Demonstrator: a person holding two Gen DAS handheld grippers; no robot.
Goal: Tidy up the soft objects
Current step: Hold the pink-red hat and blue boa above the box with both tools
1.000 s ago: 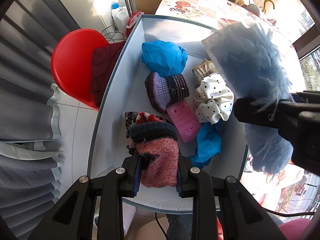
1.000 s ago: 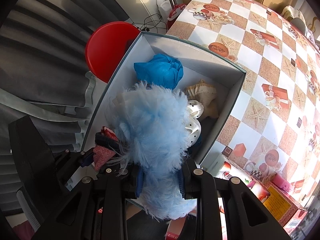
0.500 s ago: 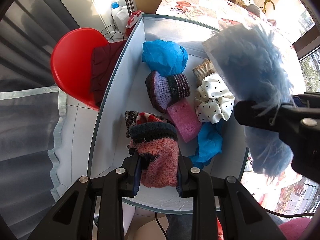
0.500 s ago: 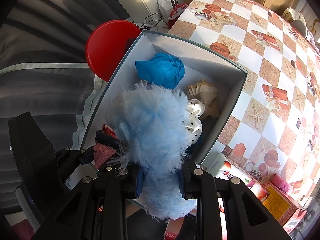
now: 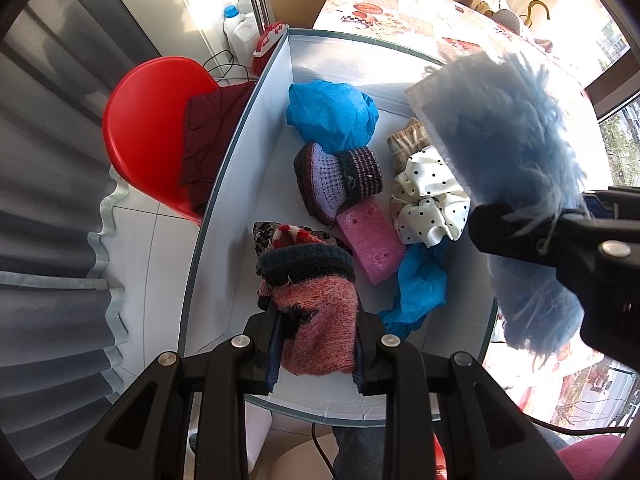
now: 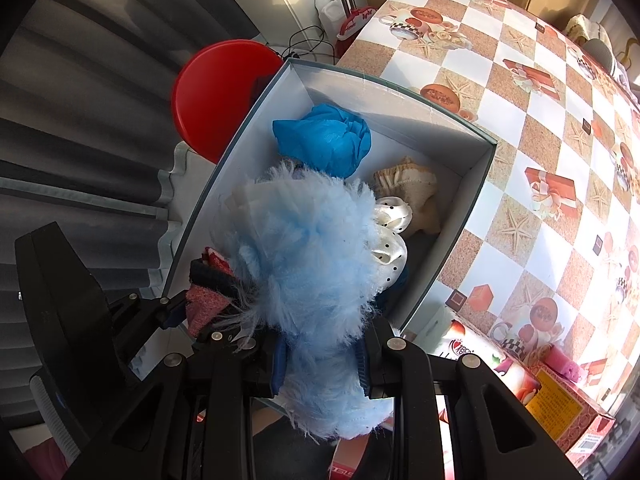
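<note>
Over the white box (image 5: 256,152): my left gripper (image 5: 318,344) is clamping a pink knit sock (image 5: 316,320); my right gripper (image 6: 322,364) is clamping a fluffy light-blue duster head (image 6: 308,256).

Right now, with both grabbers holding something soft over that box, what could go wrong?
1. The left gripper pinches only one end of the pink knitted sock, so it might slip free and drop anywhere.
2. The fluffy blue duster in the right gripper hides much of the box from that camera, so placing it could go astray.
3. Its long strands might snag on the jaws on release.
</note>
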